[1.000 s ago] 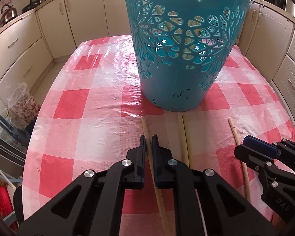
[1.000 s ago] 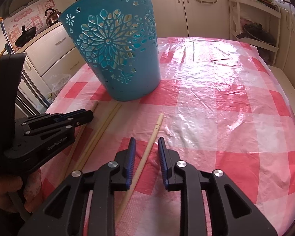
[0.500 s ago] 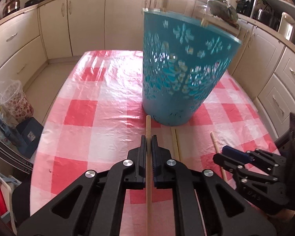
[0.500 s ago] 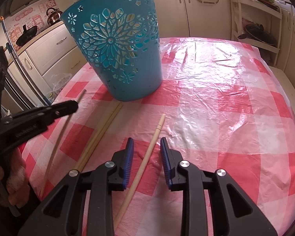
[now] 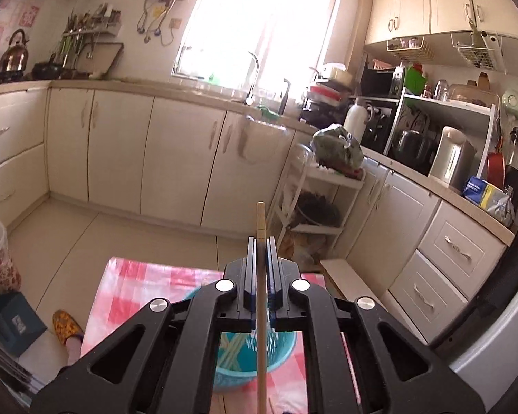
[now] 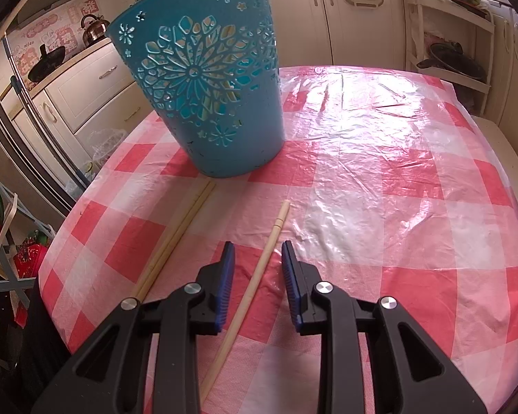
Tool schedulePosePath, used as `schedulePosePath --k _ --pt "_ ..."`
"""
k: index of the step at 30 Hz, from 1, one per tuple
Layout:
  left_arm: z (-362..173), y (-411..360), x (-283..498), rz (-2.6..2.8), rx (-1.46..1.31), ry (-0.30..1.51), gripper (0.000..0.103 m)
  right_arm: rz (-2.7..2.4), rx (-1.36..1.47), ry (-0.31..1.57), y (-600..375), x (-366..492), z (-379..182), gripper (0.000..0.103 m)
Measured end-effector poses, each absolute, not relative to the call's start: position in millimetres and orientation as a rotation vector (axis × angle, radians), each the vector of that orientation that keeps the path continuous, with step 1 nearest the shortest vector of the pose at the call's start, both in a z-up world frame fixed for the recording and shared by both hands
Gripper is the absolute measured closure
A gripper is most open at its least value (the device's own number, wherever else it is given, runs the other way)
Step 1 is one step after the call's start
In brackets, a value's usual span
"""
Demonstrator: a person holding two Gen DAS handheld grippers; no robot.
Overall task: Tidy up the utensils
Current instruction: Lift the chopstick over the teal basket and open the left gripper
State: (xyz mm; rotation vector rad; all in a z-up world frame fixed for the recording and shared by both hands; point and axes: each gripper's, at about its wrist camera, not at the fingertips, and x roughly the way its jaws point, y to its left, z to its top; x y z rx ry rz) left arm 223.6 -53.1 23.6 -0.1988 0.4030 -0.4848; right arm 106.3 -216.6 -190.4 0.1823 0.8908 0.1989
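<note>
My left gripper (image 5: pixel 259 241) is shut on a wooden chopstick (image 5: pixel 260 220) and holds it upright, high above the teal cut-out basket (image 5: pixel 248 355), whose open mouth shows below with several chopsticks inside. In the right wrist view the basket (image 6: pixel 207 103) stands on the red-and-white checked table (image 6: pixel 397 207). My right gripper (image 6: pixel 258 248) is open and low over the table, its jaws on either side of a single chopstick (image 6: pixel 255 276). A pair of chopsticks (image 6: pixel 176 238) lies to its left, tips near the basket's base.
Kitchen cabinets, a sink under a bright window and a white shelf rack (image 5: pixel 321 200) stand beyond the table's far edge. A fridge door (image 6: pixel 24 131) and folding chair (image 6: pixel 3 248) are left of the table.
My left gripper has lifted its chopstick off the table and tilted up, now high over the basket's mouth. It has left the right wrist view. My right gripper has barely moved.
</note>
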Motion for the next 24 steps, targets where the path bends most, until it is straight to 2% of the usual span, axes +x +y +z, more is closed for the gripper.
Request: schedulePosePath --k 5,11,16,24 --pt "39.3 -72.8 266.0 -0.416 -0.206 0.318 0.098 0.206 0.19 0.891 -219.2 107.4 -190.8 0.074" --pt "16.5 -90.2 301.5 -0.35 -0.177 0.325 0.098 0.216 0.198 0.89 -223.9 105.7 -190.3 0.072" --pt "-16.7 -96.1 306.7 -0.32 -0.152 0.374 0.098 0.22 0.199 0.889 -224.2 106.3 -190.6 0.071" --pt "-39.7 -99.9 287.5 -0.345 -0.041 0.448 0.097 0.22 0.198 0.889 -224.3 106.0 -190.7 0.07"
